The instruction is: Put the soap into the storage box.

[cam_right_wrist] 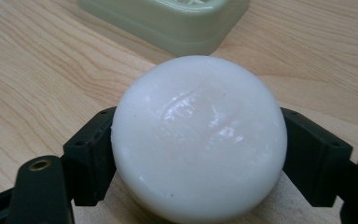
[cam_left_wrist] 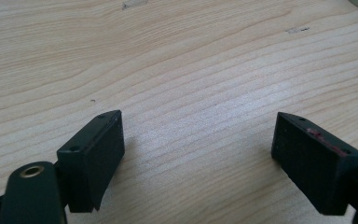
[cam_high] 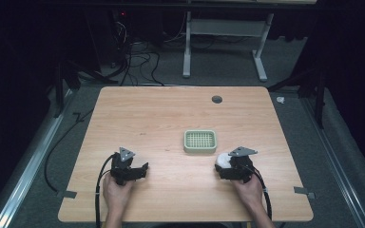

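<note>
A round white soap bar [cam_right_wrist: 198,140] sits between the jaws of my right gripper [cam_right_wrist: 198,154], which is shut on it just above the wooden table [cam_high: 161,118]. In the high view the soap bar [cam_high: 222,159] shows at the front of the right gripper [cam_high: 225,166], a short way below and right of a pale green soap dish [cam_high: 200,141] with a slotted top. The soap dish [cam_right_wrist: 168,21] lies just beyond the bar in the right gripper view. My left gripper [cam_left_wrist: 198,149] is open over bare wood; in the high view the left gripper [cam_high: 142,170] rests at the table's front left.
A dark round grommet hole [cam_high: 216,99] lies near the table's far edge. Beyond the table stand a white desk frame [cam_high: 223,42] and loose cables [cam_high: 138,61] on the grey floor. Tape tabs [cam_high: 304,191] mark the front corners.
</note>
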Demonstrator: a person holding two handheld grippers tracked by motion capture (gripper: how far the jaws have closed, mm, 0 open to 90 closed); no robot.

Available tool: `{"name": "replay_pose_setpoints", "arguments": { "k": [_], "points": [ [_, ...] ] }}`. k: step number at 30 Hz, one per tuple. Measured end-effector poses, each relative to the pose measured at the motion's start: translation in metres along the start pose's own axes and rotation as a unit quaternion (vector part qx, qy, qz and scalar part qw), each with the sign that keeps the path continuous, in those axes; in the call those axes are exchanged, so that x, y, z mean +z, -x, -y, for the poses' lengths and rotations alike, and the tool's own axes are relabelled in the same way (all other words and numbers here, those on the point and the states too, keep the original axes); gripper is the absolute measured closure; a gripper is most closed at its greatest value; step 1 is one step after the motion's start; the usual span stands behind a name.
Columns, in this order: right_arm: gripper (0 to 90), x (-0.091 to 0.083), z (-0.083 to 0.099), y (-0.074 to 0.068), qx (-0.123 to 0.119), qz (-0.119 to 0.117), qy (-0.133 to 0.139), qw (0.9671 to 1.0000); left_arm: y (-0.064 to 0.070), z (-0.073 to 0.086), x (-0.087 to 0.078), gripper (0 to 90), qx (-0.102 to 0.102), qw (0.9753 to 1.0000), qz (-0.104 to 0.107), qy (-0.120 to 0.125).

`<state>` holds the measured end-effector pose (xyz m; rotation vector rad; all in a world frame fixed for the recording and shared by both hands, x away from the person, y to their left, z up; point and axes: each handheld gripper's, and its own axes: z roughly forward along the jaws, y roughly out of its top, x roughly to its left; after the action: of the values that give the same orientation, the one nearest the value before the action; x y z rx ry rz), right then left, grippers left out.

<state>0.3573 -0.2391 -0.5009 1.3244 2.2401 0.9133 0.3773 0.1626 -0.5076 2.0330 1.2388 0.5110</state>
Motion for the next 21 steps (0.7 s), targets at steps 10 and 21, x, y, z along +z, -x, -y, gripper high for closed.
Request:
{"name": "replay_pose_setpoints", "arguments": {
  "k": [10,21],
  "points": [
    [24.5,0.0007,0.0000,-0.0021,-0.007,0.005,0.003,1.0000,0.0000,0.0000,0.0000,17.6,0.000,1.0000,0.000,0.000],
    [24.8,0.0000,-0.0009,-0.0029,-0.009,0.005,0.000,0.9999,0.0000,0.0000,0.0000,17.6,0.000,1.0000,0.000,0.000]
  ]
}}
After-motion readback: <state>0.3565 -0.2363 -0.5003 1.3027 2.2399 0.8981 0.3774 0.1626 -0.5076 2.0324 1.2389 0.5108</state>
